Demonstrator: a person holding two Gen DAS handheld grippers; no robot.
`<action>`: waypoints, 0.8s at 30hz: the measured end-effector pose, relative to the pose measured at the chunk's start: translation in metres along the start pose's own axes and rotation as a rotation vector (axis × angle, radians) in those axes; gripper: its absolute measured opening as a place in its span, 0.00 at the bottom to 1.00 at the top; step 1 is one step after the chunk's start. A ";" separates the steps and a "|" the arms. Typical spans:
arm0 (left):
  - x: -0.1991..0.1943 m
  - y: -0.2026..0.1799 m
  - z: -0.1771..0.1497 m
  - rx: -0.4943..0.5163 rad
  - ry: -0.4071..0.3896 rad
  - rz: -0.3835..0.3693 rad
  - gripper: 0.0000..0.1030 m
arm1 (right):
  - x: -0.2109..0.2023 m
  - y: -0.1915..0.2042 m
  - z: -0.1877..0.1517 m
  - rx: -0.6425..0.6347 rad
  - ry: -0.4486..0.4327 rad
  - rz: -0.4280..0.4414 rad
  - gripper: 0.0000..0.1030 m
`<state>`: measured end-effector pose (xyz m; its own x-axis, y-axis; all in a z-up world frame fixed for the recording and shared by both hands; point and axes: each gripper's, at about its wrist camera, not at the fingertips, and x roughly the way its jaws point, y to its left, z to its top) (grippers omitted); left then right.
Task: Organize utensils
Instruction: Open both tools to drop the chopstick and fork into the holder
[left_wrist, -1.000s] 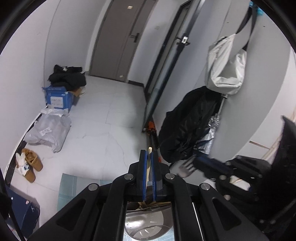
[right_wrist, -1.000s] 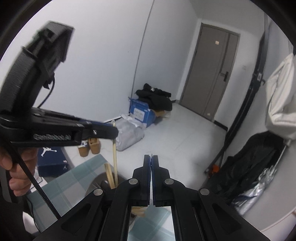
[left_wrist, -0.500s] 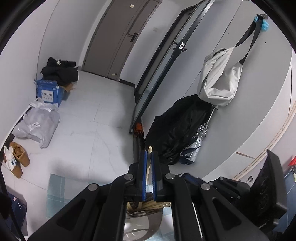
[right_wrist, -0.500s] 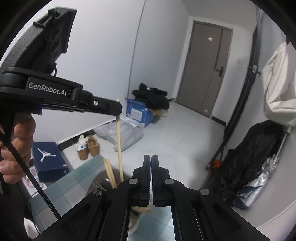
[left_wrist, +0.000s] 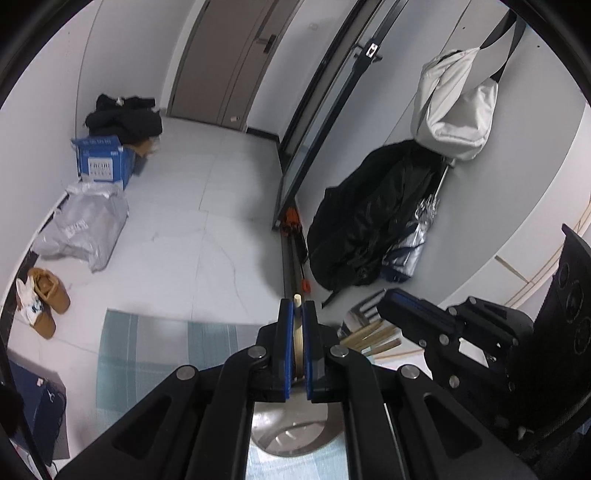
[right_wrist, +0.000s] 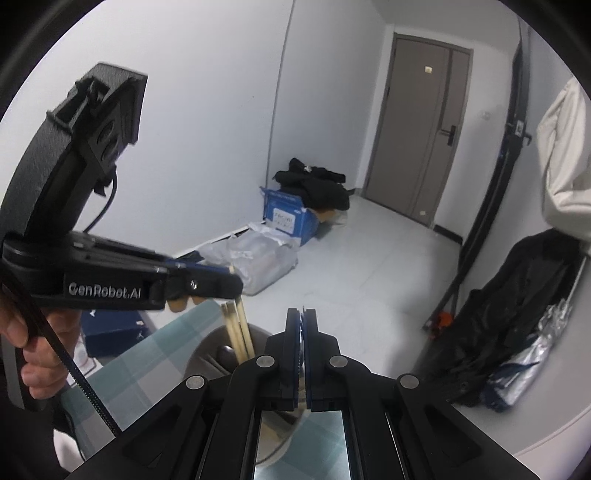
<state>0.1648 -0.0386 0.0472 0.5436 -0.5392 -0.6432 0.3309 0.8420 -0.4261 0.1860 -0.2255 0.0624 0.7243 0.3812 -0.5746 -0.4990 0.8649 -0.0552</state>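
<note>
My left gripper (left_wrist: 298, 314) is shut on a pale wooden chopstick (left_wrist: 297, 332) and holds it upright over a round metal utensil holder (left_wrist: 291, 428). In the right wrist view the left gripper (right_wrist: 232, 282) hangs over the holder (right_wrist: 210, 354), with the chopstick (right_wrist: 243, 328) reaching down among other chopsticks (right_wrist: 232, 332) that stand in it. My right gripper (right_wrist: 302, 321) is shut with nothing visible between its fingers, just right of the holder. It also shows in the left wrist view (left_wrist: 391, 299), beside several wooden utensil handles (left_wrist: 369, 338).
The holder stands on a teal checked tablecloth (left_wrist: 147, 354) near the table's edge. Beyond lie a blue box (left_wrist: 101, 162), grey bag (left_wrist: 85, 229), shoes (left_wrist: 46, 295) and a black coat (left_wrist: 369, 221) against the wall.
My left gripper has come down with the chopstick, whose lower end now sits in the holder among the others. The right gripper stays shut beside it.
</note>
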 end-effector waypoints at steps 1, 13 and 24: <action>0.001 0.001 -0.001 -0.004 0.006 -0.008 0.01 | 0.003 0.000 -0.002 0.009 0.007 0.007 0.01; -0.029 -0.002 0.001 -0.028 -0.091 0.083 0.63 | 0.001 -0.004 -0.006 0.102 0.014 0.075 0.04; -0.078 -0.015 0.002 -0.013 -0.273 0.295 0.99 | -0.050 -0.008 -0.017 0.258 -0.103 0.074 0.44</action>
<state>0.1191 -0.0095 0.1048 0.7992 -0.2480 -0.5475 0.1212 0.9587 -0.2573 0.1460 -0.2571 0.0776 0.7412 0.4665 -0.4827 -0.4244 0.8828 0.2014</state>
